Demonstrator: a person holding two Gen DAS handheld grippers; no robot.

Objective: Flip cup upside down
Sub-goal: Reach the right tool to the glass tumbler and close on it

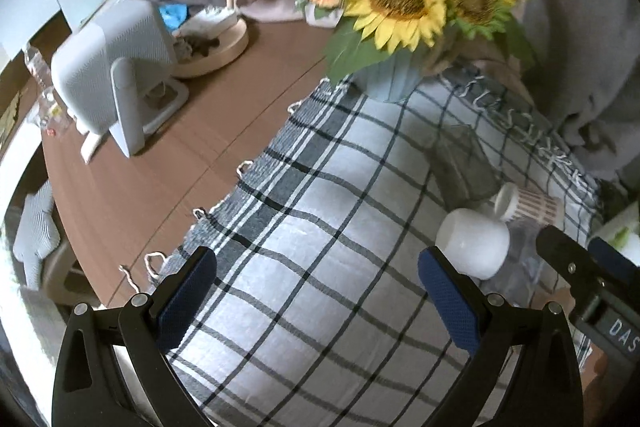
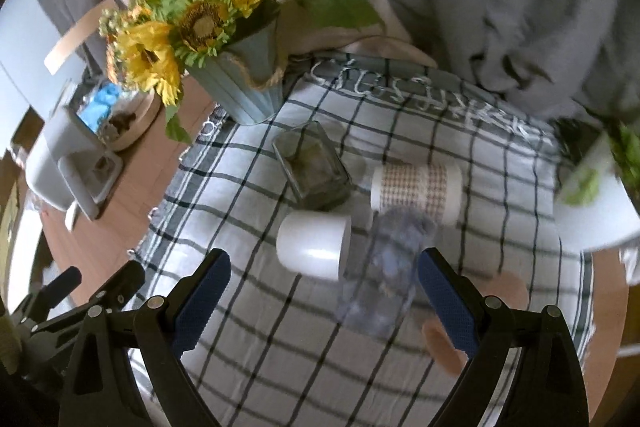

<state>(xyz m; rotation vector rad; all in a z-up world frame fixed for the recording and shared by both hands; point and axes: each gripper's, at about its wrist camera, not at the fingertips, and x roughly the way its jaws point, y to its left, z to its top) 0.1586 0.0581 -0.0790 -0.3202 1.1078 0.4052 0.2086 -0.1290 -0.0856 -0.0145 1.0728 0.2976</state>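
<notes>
A plain white cup [image 2: 312,245] lies on its side on the checked cloth [image 2: 280,367], mouth to the right; it also shows in the left wrist view [image 1: 472,241]. A white cup with a tan dotted band [image 2: 416,189] lies on its side behind it, also seen in the left wrist view [image 1: 528,207]. A clear plastic cup [image 2: 384,279] lies on its side beside them. A clear square glass [image 2: 312,167] lies tipped further back. My right gripper [image 2: 322,299] is open, just short of the white and clear cups. My left gripper [image 1: 318,297] is open and empty, left of the white cup.
A blue vase of sunflowers [image 2: 244,87] stands at the cloth's back left. A grey stand device [image 1: 112,75] and a round wooden tray [image 1: 216,47] sit on the brown table [image 1: 160,195]. Grey fabric [image 2: 500,7] hangs behind. A white box with green print [image 2: 596,187] is at right.
</notes>
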